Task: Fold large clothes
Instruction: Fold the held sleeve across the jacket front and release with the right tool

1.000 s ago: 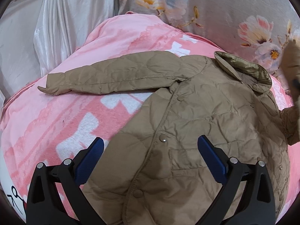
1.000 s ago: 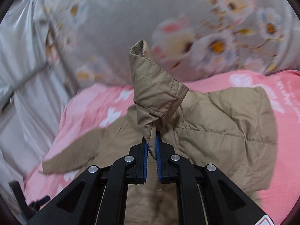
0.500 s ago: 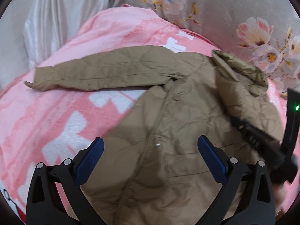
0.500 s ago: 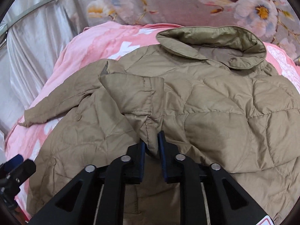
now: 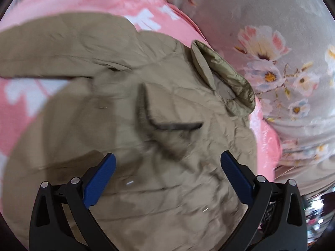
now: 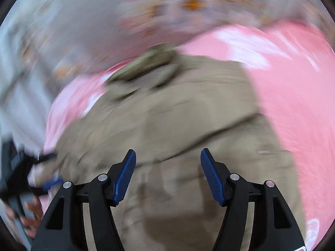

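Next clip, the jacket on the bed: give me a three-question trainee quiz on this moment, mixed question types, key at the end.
1. True or false: the right gripper has jacket fabric clamped between its jaws.
2. Multiple choice: the sleeve nearest the collar lies A) stretched out over the pink blanket, B) folded across the jacket's front, C) hanging off the bed.
3. Fill in: the left gripper jaws are ___.

Key: 1 false, nothing is between them and they are opening. 2 B. 3 open.
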